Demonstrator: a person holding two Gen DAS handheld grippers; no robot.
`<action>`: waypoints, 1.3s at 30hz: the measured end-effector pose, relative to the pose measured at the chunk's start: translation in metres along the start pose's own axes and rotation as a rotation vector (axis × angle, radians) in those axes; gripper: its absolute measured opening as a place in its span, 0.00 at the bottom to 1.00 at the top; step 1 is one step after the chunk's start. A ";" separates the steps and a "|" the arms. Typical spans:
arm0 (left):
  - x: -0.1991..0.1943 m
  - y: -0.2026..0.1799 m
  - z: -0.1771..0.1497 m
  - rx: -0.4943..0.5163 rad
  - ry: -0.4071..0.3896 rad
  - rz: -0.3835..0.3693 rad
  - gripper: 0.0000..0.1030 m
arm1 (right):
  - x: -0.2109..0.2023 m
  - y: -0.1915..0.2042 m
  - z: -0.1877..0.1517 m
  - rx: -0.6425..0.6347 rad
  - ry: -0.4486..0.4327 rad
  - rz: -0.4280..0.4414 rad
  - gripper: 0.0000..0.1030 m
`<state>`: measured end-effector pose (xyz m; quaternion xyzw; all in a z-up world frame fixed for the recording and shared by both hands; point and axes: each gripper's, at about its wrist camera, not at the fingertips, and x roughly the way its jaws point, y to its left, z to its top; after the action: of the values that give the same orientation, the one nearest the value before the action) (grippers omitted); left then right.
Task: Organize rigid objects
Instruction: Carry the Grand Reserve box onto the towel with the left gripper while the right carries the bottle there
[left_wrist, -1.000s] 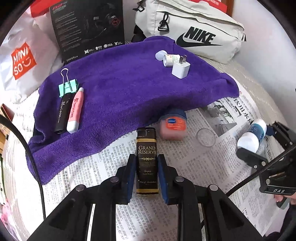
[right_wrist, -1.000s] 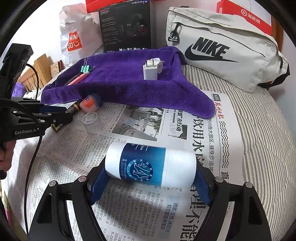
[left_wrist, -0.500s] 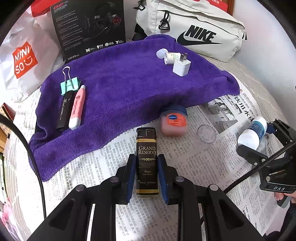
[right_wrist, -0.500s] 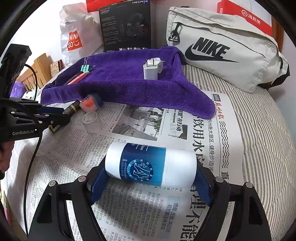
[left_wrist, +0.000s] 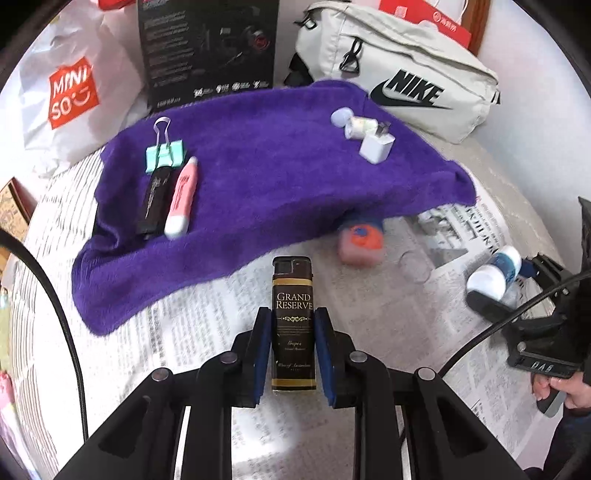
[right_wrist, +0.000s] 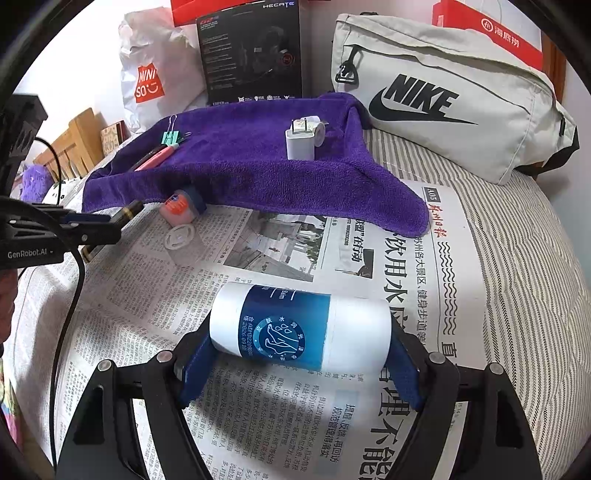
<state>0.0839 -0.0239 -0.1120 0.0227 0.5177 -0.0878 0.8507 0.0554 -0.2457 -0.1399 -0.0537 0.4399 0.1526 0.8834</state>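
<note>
- Gripped a black-and-gold "Grand Reserve" lighter (left_wrist: 293, 302) in the left tongs (left_wrist: 293, 321), blue pads clamped on its two long sides, its top pointing away toward the purple towel (left_wrist: 258, 177).
- Held a white-and-blue balm bottle (right_wrist: 295, 325) crosswise in the right tongs (right_wrist: 299, 350), clamped end to end, just above the newspaper (right_wrist: 258, 266) spread on the striped bed (right_wrist: 517, 258).
- Saw the left view go blurred and slide a little over the past second, with the lighter sharp and fixed between the pads: read as the left tongs carrying it, not setting it down.
- Found almost no shift in the right view over the same second: judged the bottle to be held waiting.
- Showed a sorted layout on the towel: a teal binder clip (left_wrist: 164, 155), a black pen (left_wrist: 153, 203) and a pink highlighter (left_wrist: 181, 199) side by side at the left; a white charger plug (left_wrist: 376, 147) touching a small white tube (left_wrist: 356, 125) at the right.
- Left loose on the newspaper: a small jar with an orange label (left_wrist: 360, 240) at the towel's near edge and a clear cap (right_wrist: 180, 236) just beside it.
- Judged the task partway done: lighter and bottle lifted but not yet placed, jar and cap untouched.
- Noted open purple cloth between the two groups, a likely landing place for the lighter.
</note>
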 end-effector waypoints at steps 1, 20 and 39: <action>0.002 0.001 -0.001 -0.004 0.007 0.008 0.22 | 0.000 -0.001 0.001 0.001 0.004 0.005 0.77; -0.022 0.028 -0.010 -0.042 -0.042 -0.027 0.22 | -0.035 -0.001 0.038 -0.004 -0.054 0.029 0.77; -0.044 0.058 0.006 -0.095 -0.072 -0.032 0.22 | -0.034 -0.001 0.079 0.021 -0.055 0.056 0.77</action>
<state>0.0793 0.0375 -0.0734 -0.0293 0.4907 -0.0775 0.8674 0.0962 -0.2361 -0.0652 -0.0278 0.4183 0.1741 0.8911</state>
